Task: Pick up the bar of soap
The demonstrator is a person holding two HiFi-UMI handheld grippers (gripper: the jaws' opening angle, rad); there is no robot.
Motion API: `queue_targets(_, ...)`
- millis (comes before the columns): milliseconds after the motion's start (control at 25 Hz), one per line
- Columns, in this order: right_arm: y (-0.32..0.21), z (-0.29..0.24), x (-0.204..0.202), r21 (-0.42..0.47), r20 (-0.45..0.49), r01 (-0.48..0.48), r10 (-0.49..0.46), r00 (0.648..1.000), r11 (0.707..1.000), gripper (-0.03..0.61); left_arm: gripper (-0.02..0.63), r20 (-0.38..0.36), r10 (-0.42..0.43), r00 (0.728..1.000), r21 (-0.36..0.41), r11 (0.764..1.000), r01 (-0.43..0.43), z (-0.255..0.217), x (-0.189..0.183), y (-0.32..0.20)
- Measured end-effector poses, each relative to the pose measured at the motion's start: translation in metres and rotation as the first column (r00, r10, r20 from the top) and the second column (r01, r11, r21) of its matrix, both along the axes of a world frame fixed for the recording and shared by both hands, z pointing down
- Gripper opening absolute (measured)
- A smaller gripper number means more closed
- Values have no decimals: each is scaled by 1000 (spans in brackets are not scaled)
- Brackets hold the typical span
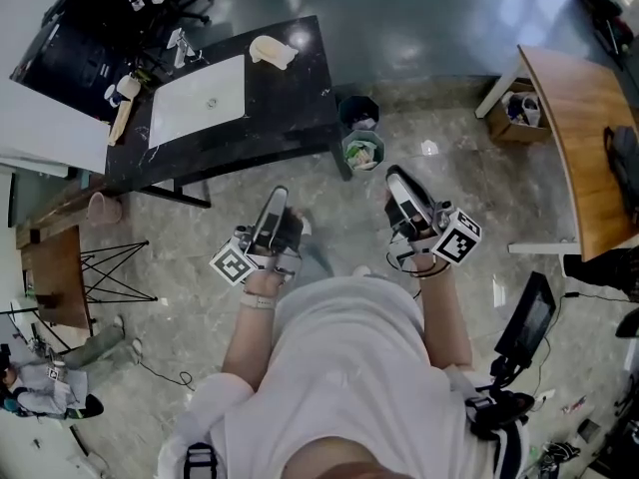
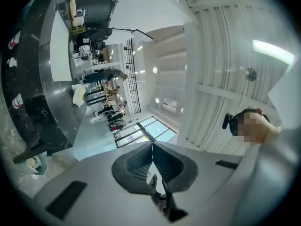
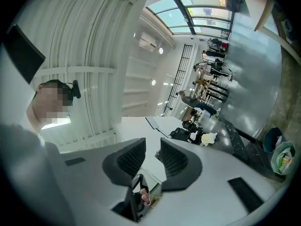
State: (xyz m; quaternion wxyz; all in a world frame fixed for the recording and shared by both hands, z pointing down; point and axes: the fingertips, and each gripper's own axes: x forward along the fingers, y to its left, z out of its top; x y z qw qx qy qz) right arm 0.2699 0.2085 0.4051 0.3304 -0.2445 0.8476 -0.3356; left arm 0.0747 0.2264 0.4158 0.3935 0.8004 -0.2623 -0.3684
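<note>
- I am looking for the bar of soap and cannot pick it out for certain. My best guess is the pale cream lump [image 1: 272, 51] at the upper middle of the head view. It is lying on the right end of the dark bench [image 1: 290, 108], near the white sink [image 1: 200, 98].
- If that is the soap, I am expecting it to be light, stiff and slippery, more so if wet. I am planning to pinch it across its narrow sides, low and centred, with a moderate squeeze so it does not squirt out.
- The left claw [image 1: 278, 196] is sitting with its tips touching, empty.
- The right claw [image 1: 396, 178] is drawn in to a narrow slit, with nothing in it.
- Both are hanging at mid frame before the person's chest, well apart from the bench and aimed more at the ceiling than at it.
</note>
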Motion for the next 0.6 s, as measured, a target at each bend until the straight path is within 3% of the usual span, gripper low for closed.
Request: queue_targets(600, -123, 13, -75, -52, -32, -35, 34, 999, 998, 86, 8, -43, 21, 999, -46, 999, -23, 18, -80, -134)
